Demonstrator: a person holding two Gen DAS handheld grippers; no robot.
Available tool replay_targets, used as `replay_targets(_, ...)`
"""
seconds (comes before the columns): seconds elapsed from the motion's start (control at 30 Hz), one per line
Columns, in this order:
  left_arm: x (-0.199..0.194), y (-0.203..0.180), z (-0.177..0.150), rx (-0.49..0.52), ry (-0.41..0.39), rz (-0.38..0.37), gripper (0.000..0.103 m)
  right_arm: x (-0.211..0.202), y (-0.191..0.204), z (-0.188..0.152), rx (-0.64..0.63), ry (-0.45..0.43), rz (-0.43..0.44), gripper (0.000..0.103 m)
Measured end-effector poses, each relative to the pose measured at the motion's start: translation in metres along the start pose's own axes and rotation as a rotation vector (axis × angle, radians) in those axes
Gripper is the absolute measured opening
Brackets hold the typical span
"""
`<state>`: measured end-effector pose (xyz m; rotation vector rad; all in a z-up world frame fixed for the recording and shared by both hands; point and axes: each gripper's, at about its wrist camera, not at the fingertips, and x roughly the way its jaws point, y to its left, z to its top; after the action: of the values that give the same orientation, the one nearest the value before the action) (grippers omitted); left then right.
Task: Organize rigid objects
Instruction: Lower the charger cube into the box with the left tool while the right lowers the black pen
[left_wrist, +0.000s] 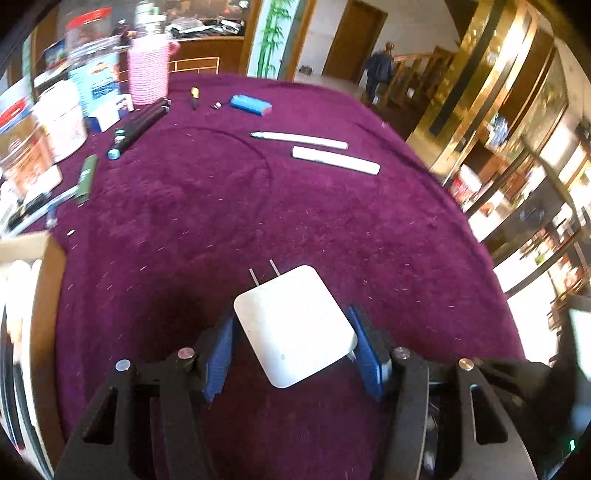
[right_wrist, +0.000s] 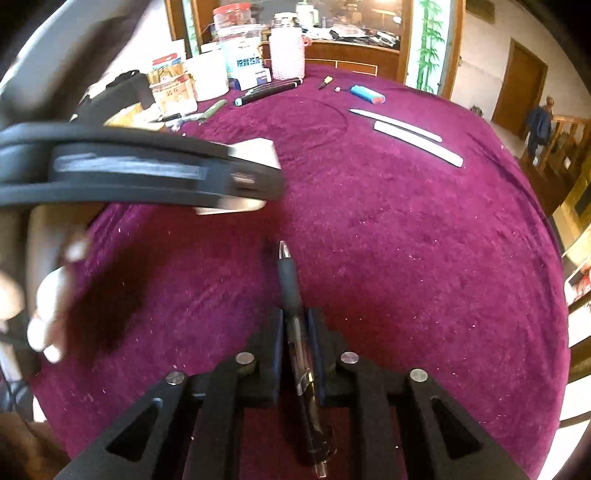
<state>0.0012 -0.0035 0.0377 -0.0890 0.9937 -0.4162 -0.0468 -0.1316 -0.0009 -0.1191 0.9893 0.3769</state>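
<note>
While both grippers hang over the purple cloth: each has one thing between its pads.
Left gripper (left_wrist: 293, 339): its blue pads sit against two opposite sides of a white plug adapter (left_wrist: 295, 325), gripping it.
White plug adapter: square and flat with rounded corners, turned so a corner points back at the camera; its two metal prongs (left_wrist: 264, 273) point away, toward the far side of the table.
Right gripper (right_wrist: 298, 343): clamped tight on a pen (right_wrist: 295, 325).
Pen: lies lengthwise between the pads, its clear barrel running back under the camera, its black grip and silvery tip pointing forward above the cloth.
Tablecloth (left_wrist: 332, 229): purple velvet, speckled with lint.
Far side of the cloth: two white sticks (left_wrist: 334, 158) lie side by side, with a blue lighter-like object (left_wrist: 251, 105) beyond them.
Left edge: a pink ribbed cup (left_wrist: 147, 74), jars and boxes, black markers (left_wrist: 142, 125), all somewhat blurred.
Right wrist view: the left gripper crosses the upper left as a dark blur, white adapter at its end.
</note>
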Motion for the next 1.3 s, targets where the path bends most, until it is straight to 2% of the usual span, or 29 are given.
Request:
replay_targets(0.13, -0.040, 0.027, -0.013, -0.044, -0.043, -0.033, 0.058, -0.006, -0.008, -0.002, 0.099, -0.005, 0.102, 0.012)
replay_targets(0.27, -0.081, 0.068, -0.025, -0.093, -0.084, -0.008, 0.058, -0.018, -0.003, 0.000, 0.166, -0.027, 0.213, 0.012)
replay_targets(0.5, -0.137, 0.152, -0.041, -0.190, -0.157, 0.139, 0.058, -0.029, 0.033, 0.026, 0.232, -0.059, 0.424, 0.012)
replay_targets(0.77, -0.152, 0.236, -0.061, -0.296, -0.114, 0.297, 0.058, -0.015, 0.106, 0.072, 0.218, -0.051, 0.541, 0.013)
replay_targets(0.9, -0.152, 0.254, -0.073, -0.303, -0.072, 0.340, 0.058, 0.003, 0.143, 0.092, 0.215, -0.013, 0.596, 0.013)
replay_targets(1.1, -0.148, 0.262, -0.088, -0.278, -0.017, 0.398, 0.058, 0.043, 0.190, 0.114, 0.215, 0.078, 0.643, 0.013)
replay_targets(1.3, -0.145, 0.262, -0.102, -0.245, 0.023, 0.404, 0.058, 0.081, 0.218, 0.123, 0.268, 0.165, 0.667, 0.013)
